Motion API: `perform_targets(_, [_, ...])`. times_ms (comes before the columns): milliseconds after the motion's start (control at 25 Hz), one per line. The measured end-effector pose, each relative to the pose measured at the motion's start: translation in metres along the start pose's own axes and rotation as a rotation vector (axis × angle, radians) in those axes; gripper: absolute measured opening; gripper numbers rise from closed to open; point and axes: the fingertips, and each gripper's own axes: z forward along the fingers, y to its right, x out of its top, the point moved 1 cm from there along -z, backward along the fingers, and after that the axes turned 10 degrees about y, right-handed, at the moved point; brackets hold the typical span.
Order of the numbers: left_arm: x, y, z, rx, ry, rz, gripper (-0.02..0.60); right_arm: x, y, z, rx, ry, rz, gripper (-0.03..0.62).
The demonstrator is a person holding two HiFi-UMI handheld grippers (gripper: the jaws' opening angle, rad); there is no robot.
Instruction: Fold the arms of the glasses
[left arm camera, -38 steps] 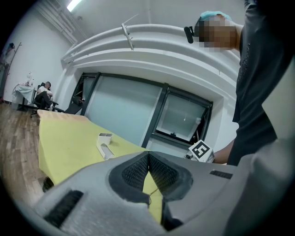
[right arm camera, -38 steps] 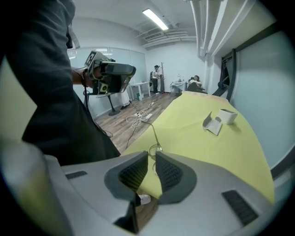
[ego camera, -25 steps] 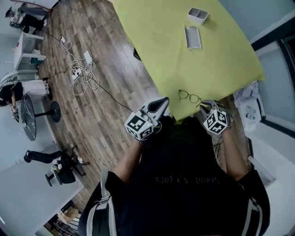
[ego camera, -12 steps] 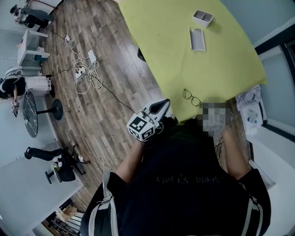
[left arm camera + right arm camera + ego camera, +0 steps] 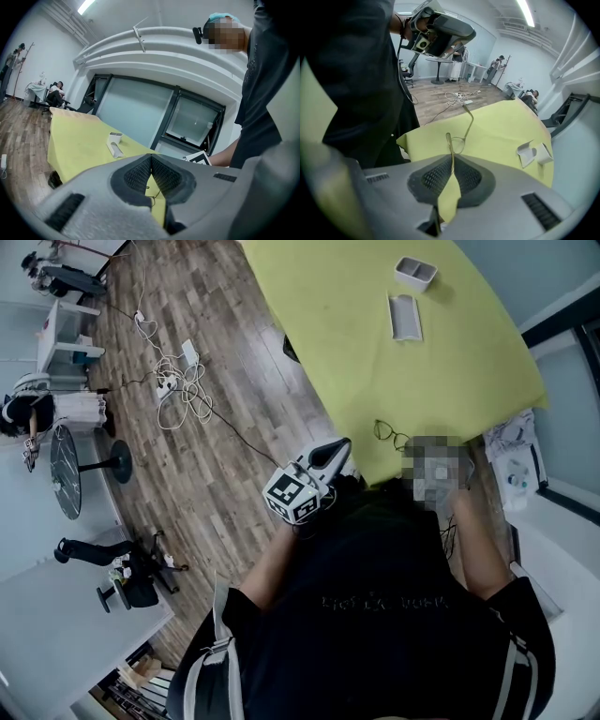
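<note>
Worktop (image 5: 337,324):
- Glasses (image 5: 391,434): on the worktop at its near edge, toward the right corner.
- Glasses case (image 5: 406,317): toward the far edge, well apart from the glasses.
- Small tray (image 5: 415,273): just behind the case.
- Left claw (image 5: 336,452): off the near edge, left of the glasses.
- Right claw (image 5: 451,165): at the near edge, one glasses arm between its pads.

Floor: cables (image 5: 178,390), left of the worktop.

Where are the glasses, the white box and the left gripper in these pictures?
glasses (image 5: 383,430): head view, on a lens.
white box (image 5: 415,274): head view, on its middle.
left gripper (image 5: 343,443): head view, at its closed tips.
</note>
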Motion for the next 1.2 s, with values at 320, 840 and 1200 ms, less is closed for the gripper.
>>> perform_targets(320, [0.004, -0.006, -0.003, 0.015, 0.0, -0.002, 0.018, 0.009, 0.004, 0.015, 0.004, 0.026, 0.013, 0.032])
perform_targets(840, [0.004, -0.007, -0.018, 0.039, -0.014, -0.004, 0.018, 0.02, 0.01, 0.045, 0.028, 0.02, 0.006, 0.032])
perform_targets(1200, [0.005, -0.01, -0.021, 0.05, -0.011, -0.004, 0.018, 0.024, 0.007, 0.065, 0.054, 0.023, 0.008, 0.032])
